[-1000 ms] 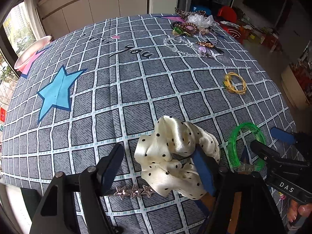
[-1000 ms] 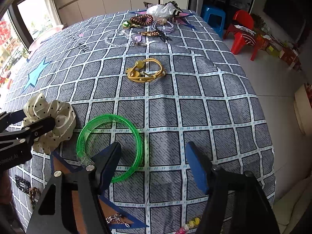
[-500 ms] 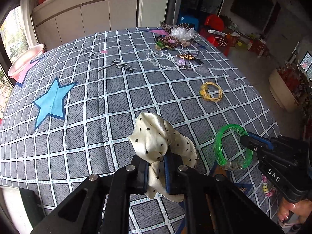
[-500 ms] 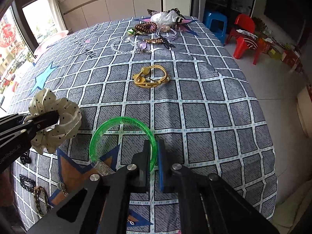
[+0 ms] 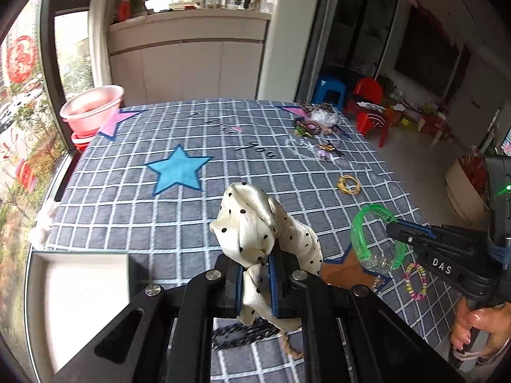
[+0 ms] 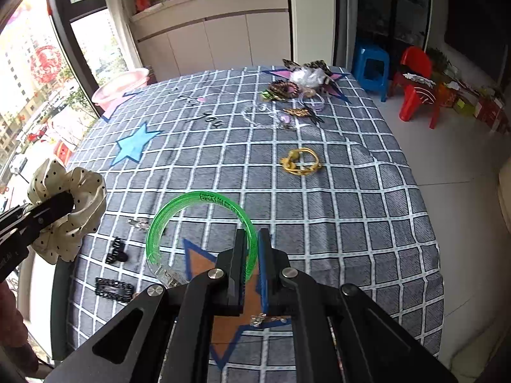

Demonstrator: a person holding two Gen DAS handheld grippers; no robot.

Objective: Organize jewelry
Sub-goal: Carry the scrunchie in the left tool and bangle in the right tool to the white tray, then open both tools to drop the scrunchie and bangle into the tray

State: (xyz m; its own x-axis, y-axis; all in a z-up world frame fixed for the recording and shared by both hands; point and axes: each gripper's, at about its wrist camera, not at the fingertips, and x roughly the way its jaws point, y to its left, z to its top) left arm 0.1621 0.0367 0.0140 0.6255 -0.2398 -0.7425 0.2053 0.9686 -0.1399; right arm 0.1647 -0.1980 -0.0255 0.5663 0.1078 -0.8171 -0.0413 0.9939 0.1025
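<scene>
Daylight enters from the windows [image 6: 48, 73] at left (partly overexposed); soft, faint shadows. Fisheye bending curves the edges; left-wrist view shows motion blur, right-wrist view sharper.

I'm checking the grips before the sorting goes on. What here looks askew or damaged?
Nothing looks damaged. The left gripper pinches the scrunchie bunched and lopsided; the right gripper clamps the green bangle by one edge, so it juts out tilted.
</scene>
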